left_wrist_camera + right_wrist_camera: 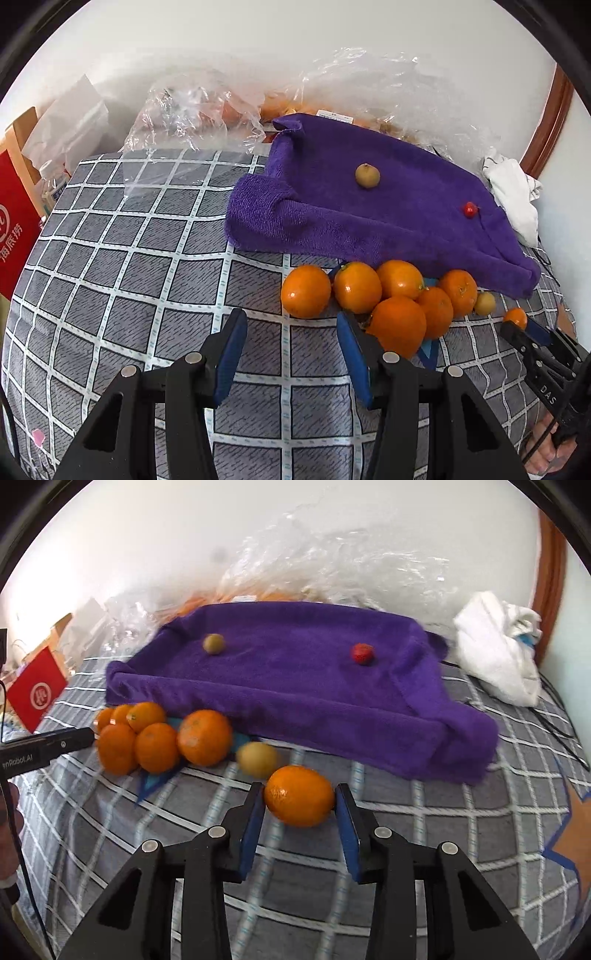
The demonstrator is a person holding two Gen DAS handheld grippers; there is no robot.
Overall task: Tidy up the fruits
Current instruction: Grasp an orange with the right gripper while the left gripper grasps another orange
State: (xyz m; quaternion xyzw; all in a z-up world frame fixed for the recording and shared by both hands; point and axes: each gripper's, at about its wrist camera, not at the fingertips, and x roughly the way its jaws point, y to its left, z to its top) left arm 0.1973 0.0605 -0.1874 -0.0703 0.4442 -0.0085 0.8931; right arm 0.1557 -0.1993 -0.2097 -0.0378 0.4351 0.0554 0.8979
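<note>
right wrist view, right tongs [300, 800] clamping small orange [299, 795], elsewhere tiny

Oranges [369, 295] cluster before the towel [369, 214]; longan [367, 175] on it.

Tablecloth [110, 258] is a grey check with white grid lines. The towel [369, 206] is deep purple, with one yellowish-brown fruit [367, 175] and one tiny red one [469, 209] on it. The oranges [369, 295] are bright orange (obviously). Gripper fingers [251, 834] are black with blue pads. White cloth [498, 653] off at the side.
</note>
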